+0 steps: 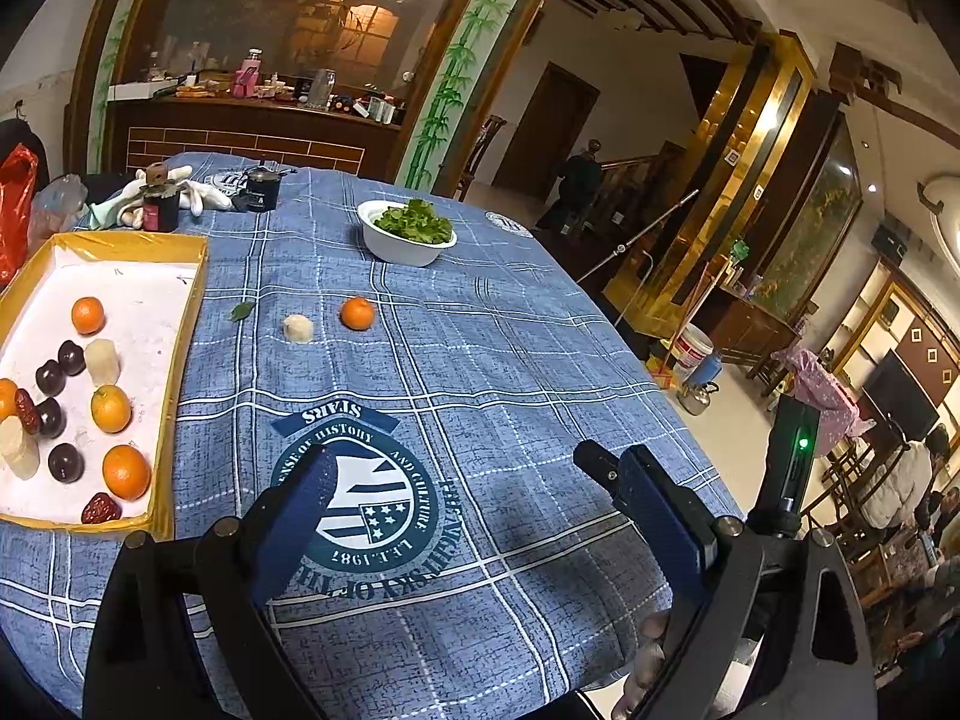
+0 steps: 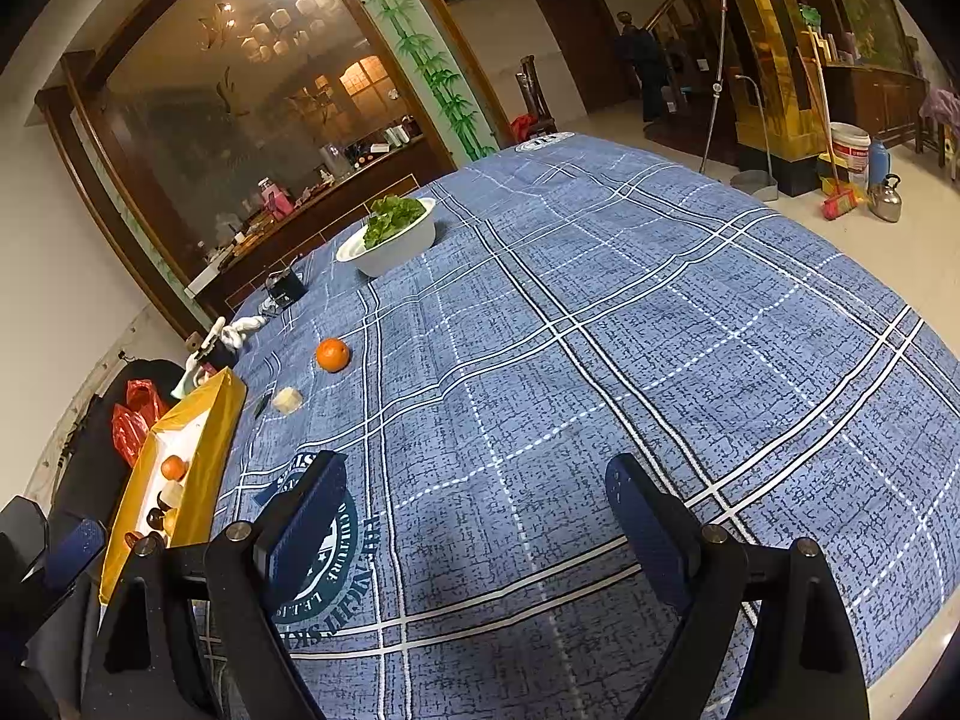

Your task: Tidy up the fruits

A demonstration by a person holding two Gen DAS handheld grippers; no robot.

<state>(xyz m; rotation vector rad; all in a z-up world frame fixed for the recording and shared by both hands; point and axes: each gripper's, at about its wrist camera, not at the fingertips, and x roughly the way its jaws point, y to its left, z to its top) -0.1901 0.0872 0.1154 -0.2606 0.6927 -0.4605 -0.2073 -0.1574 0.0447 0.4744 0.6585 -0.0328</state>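
A gold-rimmed white tray at the left holds several oranges, dark plums, pale chunks and red dates. Loose on the blue checked cloth lie an orange and a pale chunk, far ahead of both grippers. My left gripper stands open over the printed crest, nothing between its fingers. In the right wrist view the same orange, pale chunk and tray sit far left. My right gripper is open and empty above bare cloth.
A white bowl of greens stands further back. A small green leaf lies beside the tray. Dark jars and white gloves sit at the far left corner. The table edge falls away to the right; people stand in the room beyond.
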